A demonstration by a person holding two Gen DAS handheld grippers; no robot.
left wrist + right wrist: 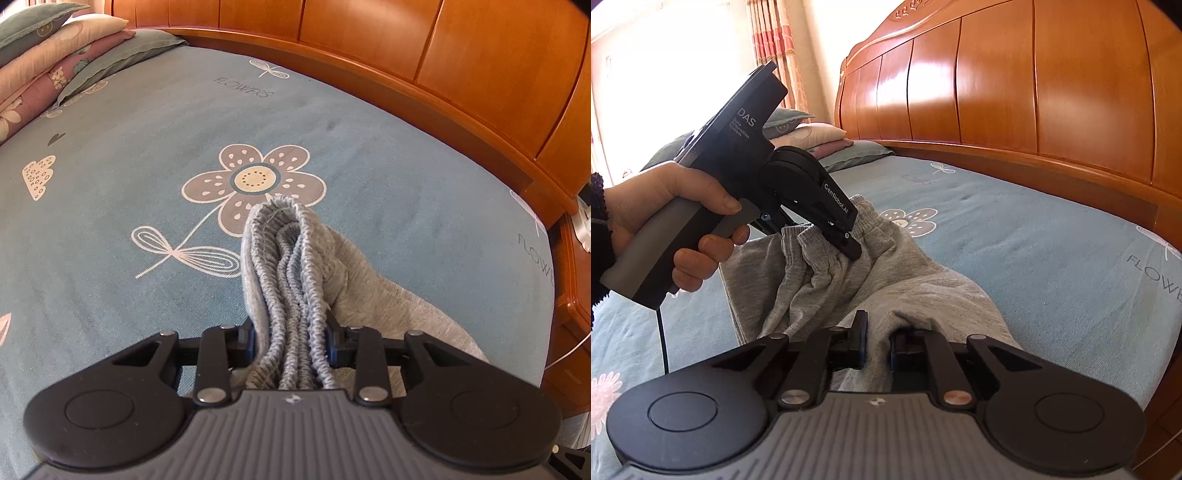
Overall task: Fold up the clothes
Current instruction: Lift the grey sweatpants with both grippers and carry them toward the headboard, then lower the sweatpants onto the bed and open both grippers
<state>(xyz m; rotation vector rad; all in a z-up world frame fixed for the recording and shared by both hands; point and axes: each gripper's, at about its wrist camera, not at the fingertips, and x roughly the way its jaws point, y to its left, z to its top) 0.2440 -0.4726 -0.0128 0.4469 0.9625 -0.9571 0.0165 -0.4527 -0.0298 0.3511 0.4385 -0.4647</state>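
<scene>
Closest in, right gripper (878,350) with fingers (860,341) pinched shut on a fold of grey trousers (923,291) — soft jersey, bunched between the pads. Just beyond, left gripper (846,240) held in a hand (676,221), clamped on the gathered waistband (291,280); several layers of elastic stacked between its fingers (334,339), so closed on a thick wad rather than fully together. Trousers draped between the two grips, lower part resting on the bed (110,277) with its blue flowered sheet, waistband end lifted a little clear of it.

Handling, as a judgement: light, limp, no stiffness anywhere — sags wherever unsupported and creases readily. Not slippery; knit fabric and ribbed elastic give good purchase. Nothing fragile. Waistband the best hold, being thicker and firmer than the legs; a second hold further down the cloth keeps it taut enough to lay flat. Likely trouble: layers slipping unevenly out of a wad, or a leg trailing into a twist.

Further back, stacked pillows (55,48), then the wooden headboard (1034,92).
</scene>
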